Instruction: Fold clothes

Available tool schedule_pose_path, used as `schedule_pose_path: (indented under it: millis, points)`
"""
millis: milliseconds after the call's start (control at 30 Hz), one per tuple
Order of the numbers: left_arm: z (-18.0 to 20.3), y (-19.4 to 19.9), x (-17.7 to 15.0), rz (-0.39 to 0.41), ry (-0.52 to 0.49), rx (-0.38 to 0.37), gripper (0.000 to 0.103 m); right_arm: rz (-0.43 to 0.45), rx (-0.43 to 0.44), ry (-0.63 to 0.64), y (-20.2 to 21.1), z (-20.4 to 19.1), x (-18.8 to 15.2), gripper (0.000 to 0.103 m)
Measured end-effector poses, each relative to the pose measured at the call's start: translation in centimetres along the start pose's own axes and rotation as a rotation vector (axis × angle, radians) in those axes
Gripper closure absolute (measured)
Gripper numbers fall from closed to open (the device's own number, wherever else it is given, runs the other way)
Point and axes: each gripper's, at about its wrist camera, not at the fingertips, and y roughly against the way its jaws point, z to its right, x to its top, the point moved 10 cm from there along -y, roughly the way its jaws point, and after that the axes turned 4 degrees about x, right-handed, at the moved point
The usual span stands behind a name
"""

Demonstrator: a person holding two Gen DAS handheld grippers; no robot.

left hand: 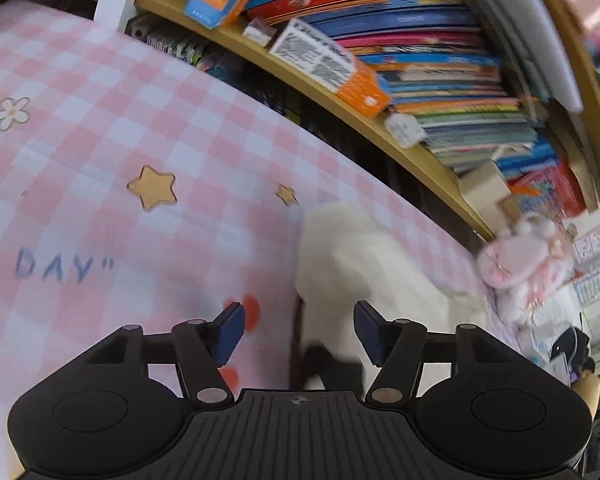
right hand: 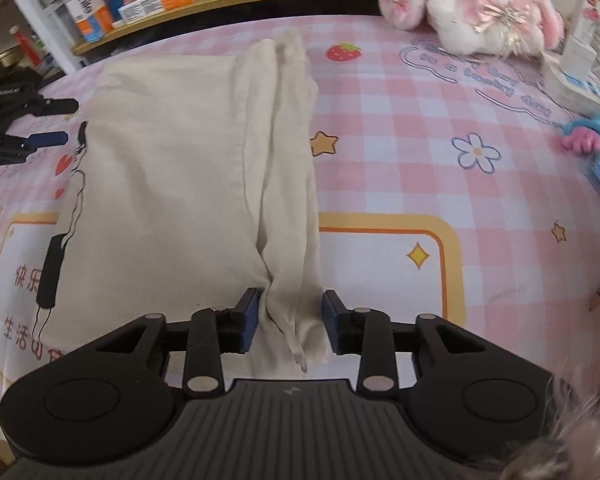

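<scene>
A cream garment (right hand: 172,168) with a black print on its left edge lies partly folded on the pink checked tablecloth (right hand: 400,128). Its right side is folded inward as a long strip. My right gripper (right hand: 288,320) is open, its blue pads either side of the strip's near end, with the cloth between the jaws. My left gripper (left hand: 298,332) is open and empty, hovering above the cloth's left edge; the garment (left hand: 360,264) appears blurred to its right. The left gripper also shows at the far left of the right wrist view (right hand: 40,124).
A wooden bookshelf (left hand: 340,100) packed with books and boxes runs along the table's far edge. A pink and white plush rabbit (right hand: 480,0) sits at the far right corner. A blue and pink toy (right hand: 584,136) and boxes lie at the right edge.
</scene>
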Motion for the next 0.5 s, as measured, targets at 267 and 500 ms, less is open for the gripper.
schedule_pose_path:
  millis: [267,500]
  points:
    - [-0.4,-2.9,2.8,0.009,0.088,-0.145,0.046,0.031,-0.059,-0.012,0.1,0.1,-0.2,0.063]
    - [6.2,-0.3,3.2,0.204,-0.368,-0.121,0.091,0.039,-0.067,-0.103,0.1,0.5,-0.4,0.063]
